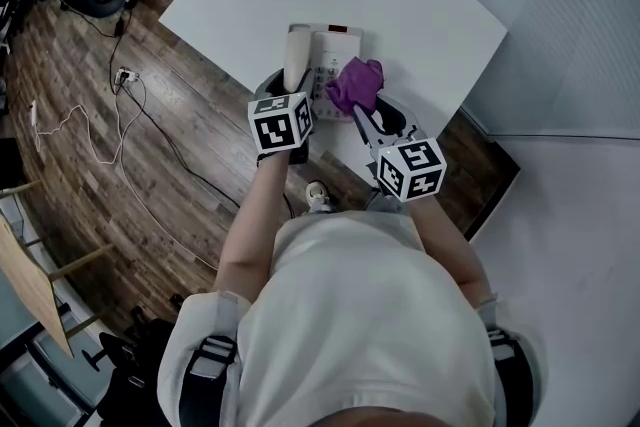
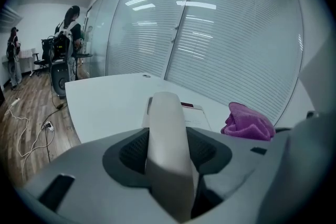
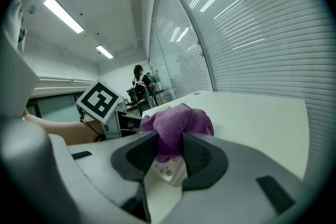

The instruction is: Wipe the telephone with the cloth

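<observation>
From my remote seat, the white table (image 1: 430, 5) spreads out ahead of both tongs, and the telephone (image 1: 338, 43) sits on it just beyond their tips. The left gripper (image 2: 168, 150) is clenched on the handset (image 2: 165, 128), which runs lengthwise away from its jaws at the left side of the telephone. I cannot tell whether the handset is raised off its cradle or resting in it. The right gripper (image 3: 170, 153) is pinching the purple cloth (image 3: 177, 122), which bulges out in a wad past its jaw tips. That wad hangs over the keypad (image 3: 167, 171), directly under and just ahead of the jaws; whether it touches the keys I cannot say.

As I judge it, the wiping is at hand on the keypad face. To do it well I would press the wad down lightly so fabric, not jaw plastic, meets the keys. I would stroke across the face in short passes and have the left gripper hold the handset steady, so the telephone does not slide toward the table edge near me.
</observation>
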Motion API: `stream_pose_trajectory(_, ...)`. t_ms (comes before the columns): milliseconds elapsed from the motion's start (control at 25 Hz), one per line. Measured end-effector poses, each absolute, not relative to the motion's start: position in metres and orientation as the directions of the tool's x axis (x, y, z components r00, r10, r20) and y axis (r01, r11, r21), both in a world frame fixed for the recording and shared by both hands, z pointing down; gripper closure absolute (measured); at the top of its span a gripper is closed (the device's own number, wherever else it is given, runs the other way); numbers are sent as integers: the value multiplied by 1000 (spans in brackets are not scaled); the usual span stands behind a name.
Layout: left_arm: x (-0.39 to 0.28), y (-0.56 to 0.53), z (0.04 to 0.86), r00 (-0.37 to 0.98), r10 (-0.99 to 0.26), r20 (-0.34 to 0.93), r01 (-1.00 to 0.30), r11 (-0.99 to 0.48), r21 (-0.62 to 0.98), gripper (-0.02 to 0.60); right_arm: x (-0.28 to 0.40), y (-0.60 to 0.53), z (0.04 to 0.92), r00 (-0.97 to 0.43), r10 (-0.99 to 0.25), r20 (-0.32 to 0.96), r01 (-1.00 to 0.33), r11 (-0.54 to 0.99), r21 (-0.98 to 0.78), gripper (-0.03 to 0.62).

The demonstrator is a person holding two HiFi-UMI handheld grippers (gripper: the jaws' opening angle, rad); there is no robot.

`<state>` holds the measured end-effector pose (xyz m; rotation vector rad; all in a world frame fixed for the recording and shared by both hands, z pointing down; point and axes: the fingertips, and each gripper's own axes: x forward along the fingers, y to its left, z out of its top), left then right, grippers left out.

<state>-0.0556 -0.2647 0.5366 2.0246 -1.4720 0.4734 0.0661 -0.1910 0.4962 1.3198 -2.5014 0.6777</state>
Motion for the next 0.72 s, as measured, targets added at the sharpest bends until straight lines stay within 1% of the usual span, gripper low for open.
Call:
stream_pose_trajectory(240,-47,-237,530,369,-743,559,-925,-236,297,356,74,-186,490,-555,-734,392,-832,480,-278,453)
stream_pose_trajectory(720,-55,-176,503,459,-745,484,-867,-256,427,356,68,-172,467,-528,-772,354,-848,464,-256,453)
